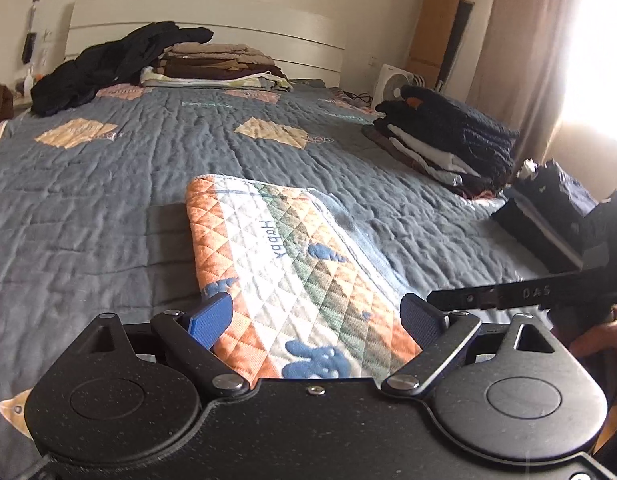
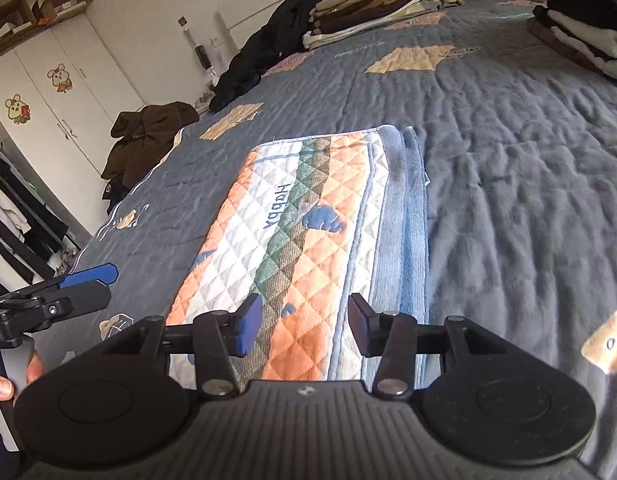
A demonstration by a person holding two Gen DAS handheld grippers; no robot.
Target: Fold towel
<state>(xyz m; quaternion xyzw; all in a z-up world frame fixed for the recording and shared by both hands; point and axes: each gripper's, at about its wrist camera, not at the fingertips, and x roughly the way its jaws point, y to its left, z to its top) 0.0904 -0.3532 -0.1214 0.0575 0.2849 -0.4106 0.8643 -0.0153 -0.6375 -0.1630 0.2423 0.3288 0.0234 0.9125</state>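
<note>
A bed [image 1: 108,184] with a white headboard [image 1: 204,28] fills the room; beside it, a bright curtained window [image 1: 588,60] and white wardrobe [image 2: 56,92].

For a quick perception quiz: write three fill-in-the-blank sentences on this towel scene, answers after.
1. The word stitched on the towel is ____.
2. Both the left gripper and the right gripper have jaws that stand ____.
3. The towel lies on a quilt whose main colour is ____.

Answers: Happy; open; grey-blue.
</note>
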